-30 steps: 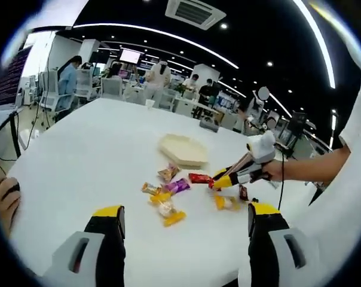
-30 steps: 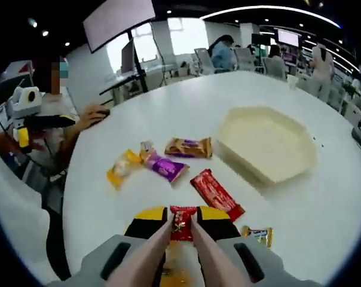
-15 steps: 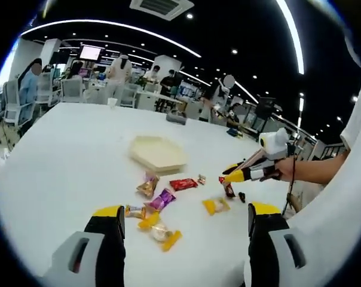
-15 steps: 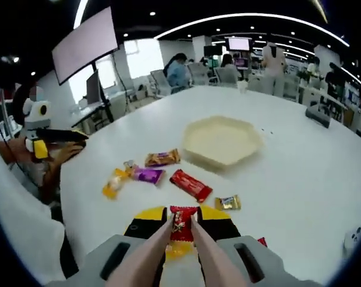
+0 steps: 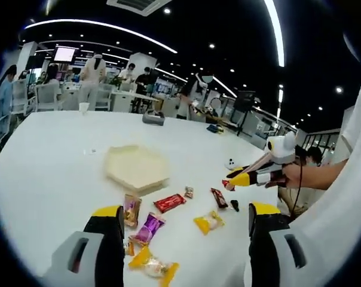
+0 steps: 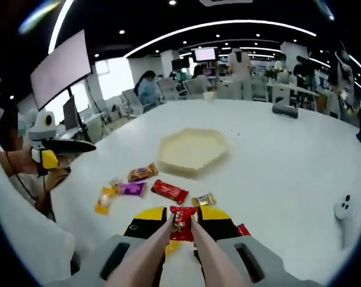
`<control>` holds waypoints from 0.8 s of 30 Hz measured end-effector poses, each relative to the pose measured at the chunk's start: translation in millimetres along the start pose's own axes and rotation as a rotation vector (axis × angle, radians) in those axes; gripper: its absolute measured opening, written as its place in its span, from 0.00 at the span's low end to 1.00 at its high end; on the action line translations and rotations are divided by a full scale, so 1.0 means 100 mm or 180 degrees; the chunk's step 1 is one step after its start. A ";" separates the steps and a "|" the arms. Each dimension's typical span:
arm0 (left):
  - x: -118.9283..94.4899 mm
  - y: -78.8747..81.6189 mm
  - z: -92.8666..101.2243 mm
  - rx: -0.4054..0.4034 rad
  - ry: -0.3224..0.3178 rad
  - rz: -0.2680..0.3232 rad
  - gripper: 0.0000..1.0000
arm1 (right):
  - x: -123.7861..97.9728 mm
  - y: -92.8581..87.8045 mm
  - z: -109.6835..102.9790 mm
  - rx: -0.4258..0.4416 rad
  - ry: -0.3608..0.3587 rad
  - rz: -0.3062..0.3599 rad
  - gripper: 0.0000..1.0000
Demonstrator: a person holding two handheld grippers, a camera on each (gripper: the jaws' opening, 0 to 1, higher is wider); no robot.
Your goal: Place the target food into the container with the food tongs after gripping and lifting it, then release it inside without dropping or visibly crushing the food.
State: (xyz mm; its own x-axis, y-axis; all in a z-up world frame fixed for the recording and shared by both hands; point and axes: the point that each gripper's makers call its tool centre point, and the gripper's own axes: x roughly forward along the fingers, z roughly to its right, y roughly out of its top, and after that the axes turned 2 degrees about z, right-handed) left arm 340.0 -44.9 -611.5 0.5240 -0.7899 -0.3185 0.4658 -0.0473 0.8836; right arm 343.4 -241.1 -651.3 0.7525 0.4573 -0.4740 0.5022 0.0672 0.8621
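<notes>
The cream hexagonal container (image 5: 137, 168) (image 6: 192, 149) sits on the white table (image 5: 43, 173), nothing in it. My right gripper (image 6: 183, 214) is shut on pale food tongs (image 6: 150, 254), whose tips pinch a small red wrapped candy (image 6: 183, 221). In the left gripper view that right gripper (image 5: 246, 177) hovers above the table, to the right of the container, the red candy (image 5: 225, 184) at its tip. My left gripper (image 5: 183, 222) stands open and holds nothing; in the right gripper view it appears at far left (image 6: 49, 156).
Loose wrapped candies lie near the container: a red bar (image 6: 170, 191), a gold one (image 6: 203, 200), a brown one (image 6: 143, 173), a purple one (image 6: 129, 188), a yellow one (image 6: 104, 198). A white device (image 6: 343, 209) lies far right. People and desks stand beyond the table.
My right gripper has risen from among the candies with the red candy still pinched in the tongs. Both views have shifted with the hands. The left jaws stay apart.
</notes>
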 end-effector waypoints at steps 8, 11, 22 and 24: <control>-0.04 -0.02 -0.01 0.0067 0.0091 -0.0033 0.89 | -0.02 0.15 0.00 0.0075 0.0034 0.0117 0.19; -0.11 0.02 0.01 0.0130 0.0152 -0.0014 0.93 | -0.06 0.20 -0.01 -0.0003 0.0067 0.0094 0.19; -0.22 0.12 -0.04 0.0290 0.0333 -0.0007 0.99 | -0.09 0.43 0.06 -0.0087 0.0069 0.0211 0.19; -0.23 0.16 -0.04 0.0376 0.0361 -0.0004 0.99 | -0.09 0.45 0.06 -0.0125 0.0091 0.0207 0.19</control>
State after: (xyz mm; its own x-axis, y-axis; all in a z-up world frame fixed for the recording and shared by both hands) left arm 337.6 -24.9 -591.3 0.6037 -0.7161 -0.3504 0.3828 -0.1252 0.9153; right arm 361.6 -247.1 -609.5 0.7701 0.4871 -0.4119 0.4352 0.0709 0.8975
